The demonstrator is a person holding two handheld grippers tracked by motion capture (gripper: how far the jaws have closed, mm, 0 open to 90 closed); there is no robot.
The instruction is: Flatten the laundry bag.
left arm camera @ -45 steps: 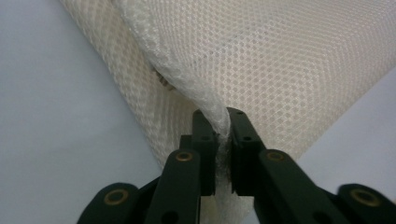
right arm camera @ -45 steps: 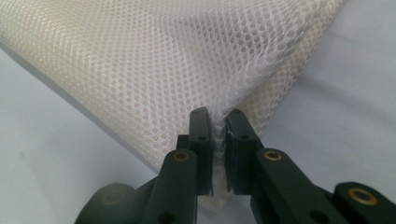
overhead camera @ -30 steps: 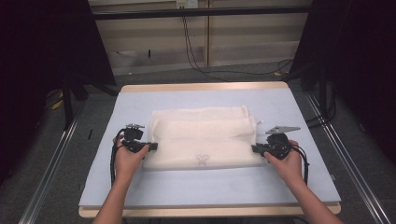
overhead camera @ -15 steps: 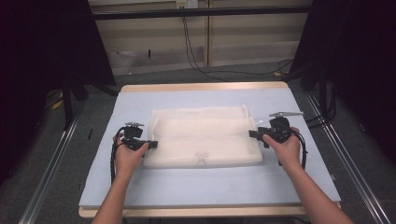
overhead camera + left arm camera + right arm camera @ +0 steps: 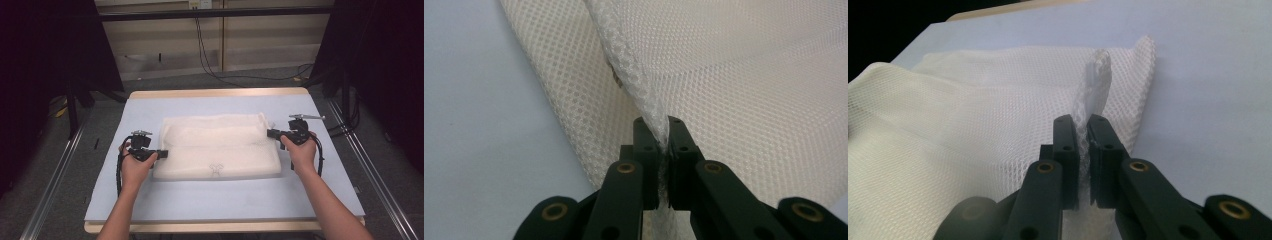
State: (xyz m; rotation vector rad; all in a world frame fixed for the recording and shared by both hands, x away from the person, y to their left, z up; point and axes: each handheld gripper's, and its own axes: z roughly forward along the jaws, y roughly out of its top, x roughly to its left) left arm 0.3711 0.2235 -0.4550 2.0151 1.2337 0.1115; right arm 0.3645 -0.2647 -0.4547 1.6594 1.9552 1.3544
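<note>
Between both grippers' clenched fingers (image 5: 646, 145), opposite edges of the white mesh cloth (image 5: 220, 145).

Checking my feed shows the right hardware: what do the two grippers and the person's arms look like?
Both the left gripper and the right gripper are black, each with two flat jaws on linkage arms with brass-coloured pivot pins. A black cable loops from each. The right gripper carries a grey three-cornered plate on top. The forearms are bare, with no sleeves in view.

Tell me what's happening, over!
Left gripper shut on mesh cloth. Right gripper shut on its other edge. Nothing in the way.
</note>
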